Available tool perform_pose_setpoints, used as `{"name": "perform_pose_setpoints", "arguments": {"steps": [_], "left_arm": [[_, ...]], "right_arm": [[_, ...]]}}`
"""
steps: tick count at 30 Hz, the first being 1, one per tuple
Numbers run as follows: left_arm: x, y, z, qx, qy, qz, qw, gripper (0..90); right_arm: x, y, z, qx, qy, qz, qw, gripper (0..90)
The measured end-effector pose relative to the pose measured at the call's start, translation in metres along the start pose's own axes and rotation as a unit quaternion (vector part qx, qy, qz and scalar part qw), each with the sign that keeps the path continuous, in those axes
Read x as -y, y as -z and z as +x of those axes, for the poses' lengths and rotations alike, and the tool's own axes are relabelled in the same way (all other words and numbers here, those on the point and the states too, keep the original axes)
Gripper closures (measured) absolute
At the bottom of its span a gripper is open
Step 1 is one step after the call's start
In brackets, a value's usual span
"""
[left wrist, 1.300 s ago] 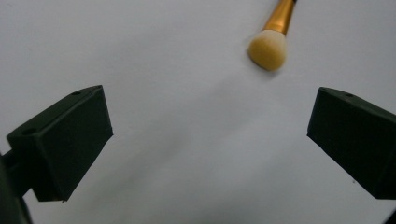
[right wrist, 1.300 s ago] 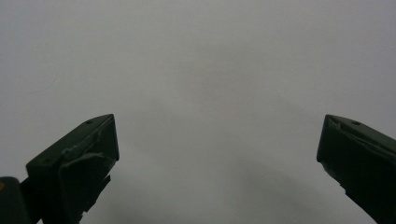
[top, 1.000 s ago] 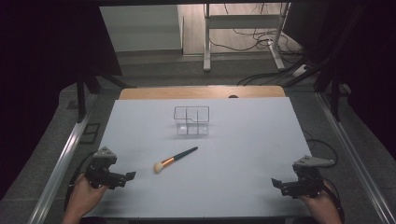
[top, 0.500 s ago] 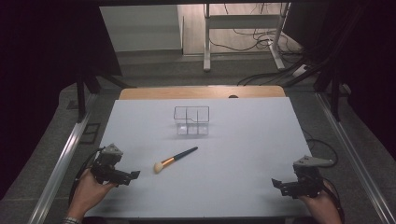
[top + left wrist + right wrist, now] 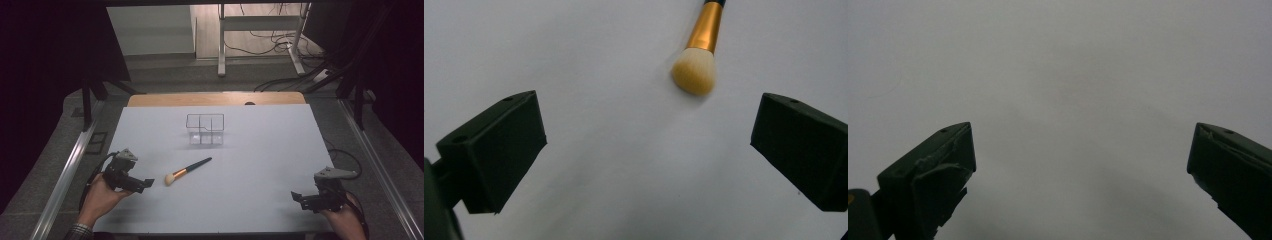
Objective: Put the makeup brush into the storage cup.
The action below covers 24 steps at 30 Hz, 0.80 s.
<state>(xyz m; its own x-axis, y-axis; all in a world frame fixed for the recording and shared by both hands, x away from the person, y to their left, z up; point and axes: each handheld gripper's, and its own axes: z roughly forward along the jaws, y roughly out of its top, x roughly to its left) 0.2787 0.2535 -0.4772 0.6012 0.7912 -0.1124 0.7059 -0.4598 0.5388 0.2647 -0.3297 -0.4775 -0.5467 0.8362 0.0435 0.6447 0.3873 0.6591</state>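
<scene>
The makeup brush (image 5: 187, 170) lies flat near the middle of the white surface (image 5: 260, 165), its pale bristle head turned toward the left gripper (image 5: 142, 184) and its dark handle slanting away toward the clear divided organizer (image 5: 205, 129), which stands well apart from it farther back. In the left gripper view the bristle head (image 5: 694, 72) and the gold ferrule (image 5: 705, 32) are seen ahead of the widely spread fingers (image 5: 499, 150), nearer the right-hand one and not yet between them; nothing is held. The right gripper (image 5: 300, 198) is kept low at the near right corner, well apart from the brush, and its fingers (image 5: 933, 170) are likewise spread wide over bare surface. The likeliest fault is judged to be a grasp taken on the soft bristles, which would be crushed and would give no firm hold; the ferrule or handle would serve better. Since the brush lies off centre in the opening, it could also be nudged and rolled by one finger before the other meets it. A thin handle lying flat may be missed or scraped along the surface if the fingers are lowered too little or too hard. Open room is plentiful all around the brush; only the near edge of the surface is close to both hands, and the thin walls of the organizer could be tipped by a careless approach.
</scene>
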Motion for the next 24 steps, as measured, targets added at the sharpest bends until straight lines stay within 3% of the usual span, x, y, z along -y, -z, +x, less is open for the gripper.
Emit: {"name": "perform_pose_setpoints", "arguments": {"steps": [12, 24], "left_arm": [[-0.018, -0.006, 0.0, 0.013, -0.014, 0.011, 0.9997, 0.0], [-0.033, -0.012, -0.003, 0.006, -0.035, 0.027, 0.999, 0.0]], "right_arm": [[0.0, 0.0, 0.0, 0.0, 0.0, 0.001, 1.0, 0.0], [0.0, 0.0, 0.0, -0.002, 0.0, 0.002, 1.0, 0.0]]}}
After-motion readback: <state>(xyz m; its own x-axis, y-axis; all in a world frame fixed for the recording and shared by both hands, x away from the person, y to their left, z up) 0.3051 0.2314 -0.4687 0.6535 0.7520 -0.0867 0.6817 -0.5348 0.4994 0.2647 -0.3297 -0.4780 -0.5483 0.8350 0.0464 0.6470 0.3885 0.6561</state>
